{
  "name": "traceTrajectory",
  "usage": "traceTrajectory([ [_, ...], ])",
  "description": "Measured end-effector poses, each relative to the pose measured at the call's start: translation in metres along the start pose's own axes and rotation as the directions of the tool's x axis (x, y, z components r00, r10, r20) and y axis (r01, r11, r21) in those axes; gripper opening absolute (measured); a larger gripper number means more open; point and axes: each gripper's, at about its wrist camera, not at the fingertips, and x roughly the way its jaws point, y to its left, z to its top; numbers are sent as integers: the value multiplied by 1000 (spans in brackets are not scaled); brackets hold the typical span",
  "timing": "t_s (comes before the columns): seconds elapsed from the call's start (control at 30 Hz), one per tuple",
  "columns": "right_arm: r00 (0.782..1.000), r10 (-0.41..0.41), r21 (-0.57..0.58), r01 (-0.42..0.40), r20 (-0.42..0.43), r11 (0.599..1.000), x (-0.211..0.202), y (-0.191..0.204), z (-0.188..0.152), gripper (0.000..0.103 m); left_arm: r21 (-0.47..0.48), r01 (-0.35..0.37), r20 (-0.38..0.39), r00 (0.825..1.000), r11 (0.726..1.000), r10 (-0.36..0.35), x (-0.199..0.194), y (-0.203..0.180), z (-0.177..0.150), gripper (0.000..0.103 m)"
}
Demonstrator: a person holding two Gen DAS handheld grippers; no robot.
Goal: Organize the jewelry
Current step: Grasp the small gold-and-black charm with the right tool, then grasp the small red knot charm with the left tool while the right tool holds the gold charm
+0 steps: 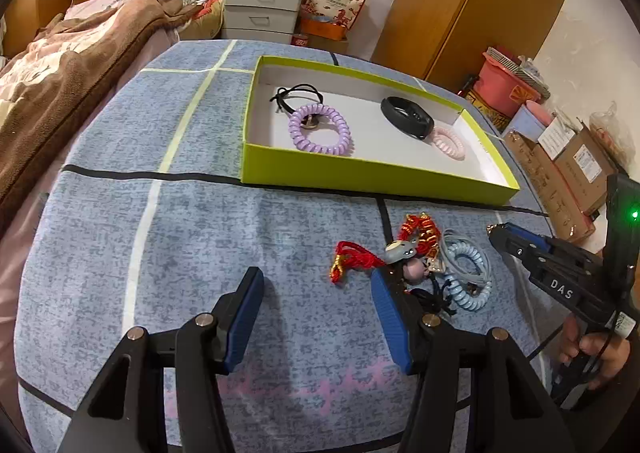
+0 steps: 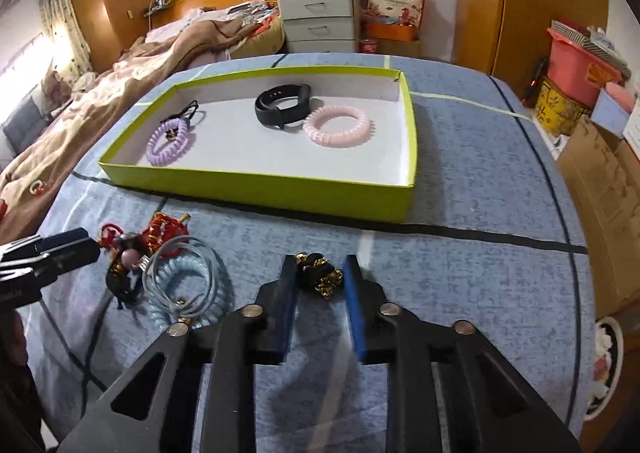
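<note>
**Materials and finishes on the surface**

A mottled blue woven cloth [image 2: 460, 277], matt and slightly rough, is covering the surface. The shallow cardboard box [image 2: 256, 189] is showing matt lime-green paper outside and plain white inside. In it, glossy plastic coil bands, lilac [image 2: 170, 143] and pink [image 2: 338, 126], are catching the light beside a matt black rubbery wristband [image 2: 280, 105]. The tongs [image 2: 318, 273] are looking like matt black plastic with ribbed blue pads [image 2: 354, 293] and shiny metal pins.

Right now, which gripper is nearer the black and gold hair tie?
Right. The right gripper has the black and gold hair tie between its open fingertips on the bedspread. The left gripper sits farther left, by the pile of jewelry.
</note>
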Motion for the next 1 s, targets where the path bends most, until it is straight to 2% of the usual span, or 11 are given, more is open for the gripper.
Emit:
traceTrajectory([
  [0.17,1000,8,25,-8,17,1000,-5,-6,-2,21,23,-10,-2,1000,1000,10,2,-4,0,58],
  [0.37,996,50,112,-58,69,992,-22,-21,-4,21,60,-32,1,999,998,32,6,-10,2,58],
  [0.5,995,57,122,-67,82,990,-29,-22,-5,21,123,-99,3,995,987,100,13,-20,5,58],
  [0.73,994,67,130,-78,87,988,-29,-21,-5,21,179,-158,4,987,971,160,22,-28,12,58],
  [1.0,994,71,144,-83,84,986,-28,-22,-5,21,200,-140,23,990,970,139,25,-32,15,58],
])
